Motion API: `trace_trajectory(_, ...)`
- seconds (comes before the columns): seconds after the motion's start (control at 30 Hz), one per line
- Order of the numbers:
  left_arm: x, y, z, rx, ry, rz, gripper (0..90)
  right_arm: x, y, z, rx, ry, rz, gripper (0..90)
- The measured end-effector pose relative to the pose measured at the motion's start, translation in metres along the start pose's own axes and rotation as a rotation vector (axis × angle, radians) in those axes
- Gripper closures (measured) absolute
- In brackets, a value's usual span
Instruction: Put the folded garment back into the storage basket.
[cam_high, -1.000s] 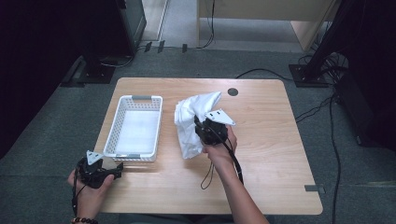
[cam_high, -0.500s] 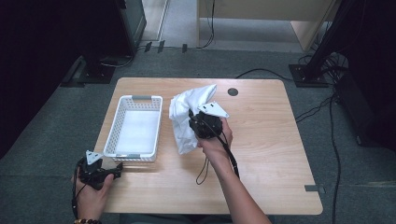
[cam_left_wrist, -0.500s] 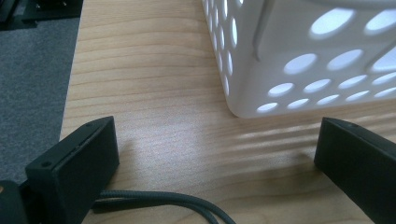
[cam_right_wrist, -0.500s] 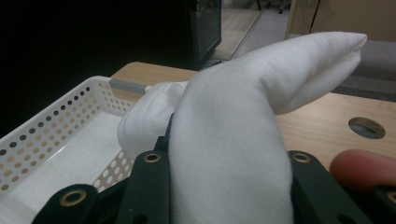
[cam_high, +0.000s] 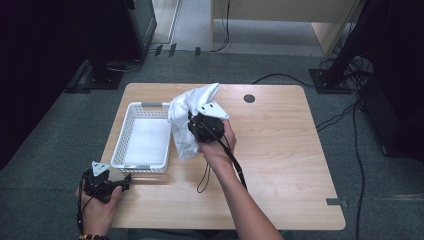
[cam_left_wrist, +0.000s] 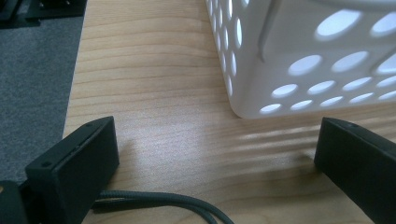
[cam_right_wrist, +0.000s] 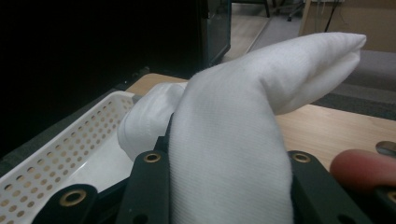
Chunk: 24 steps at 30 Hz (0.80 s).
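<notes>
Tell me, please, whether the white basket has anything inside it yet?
Empty. The basket shows a bare white floor, and the cloth, clamped in the right gripper, hangs beside its rim.

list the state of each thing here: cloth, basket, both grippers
white cloth: lifted off the table, bunched, draped over the jaws and hanging beside the basket's right wall
white basket: upright on the table, nothing inside
right gripper: shut on the cloth
left gripper: open, holding nothing, low at the table before the basket's corner
</notes>
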<state>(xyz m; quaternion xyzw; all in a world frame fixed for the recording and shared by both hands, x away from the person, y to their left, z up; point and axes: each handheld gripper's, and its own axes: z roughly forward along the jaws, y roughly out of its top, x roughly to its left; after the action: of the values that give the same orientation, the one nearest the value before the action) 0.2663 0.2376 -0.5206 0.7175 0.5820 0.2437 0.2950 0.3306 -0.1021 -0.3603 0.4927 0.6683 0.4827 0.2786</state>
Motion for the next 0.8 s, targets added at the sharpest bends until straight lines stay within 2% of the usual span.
trace_trajectory(0.23,0.0,0.0,0.0,0.0,0.0,-0.001,0.0,0.013,0.006,0.005,-0.012,0.029,0.01,66.0)
trace_trajectory(0.4,0.0,0.0,0.0,-0.002,-0.002,0.0,0.0,0.026,0.007,0.011,-0.015,0.049,-0.007,66.0)
trace_trajectory(0.5,0.0,0.0,0.0,-0.002,-0.003,0.001,0.0,0.032,0.006,0.015,-0.015,0.063,0.006,66.0)
trace_trajectory(0.8,-0.002,0.0,0.001,-0.002,-0.006,0.004,0.0,0.045,0.009,0.022,-0.024,0.09,0.006,66.0)
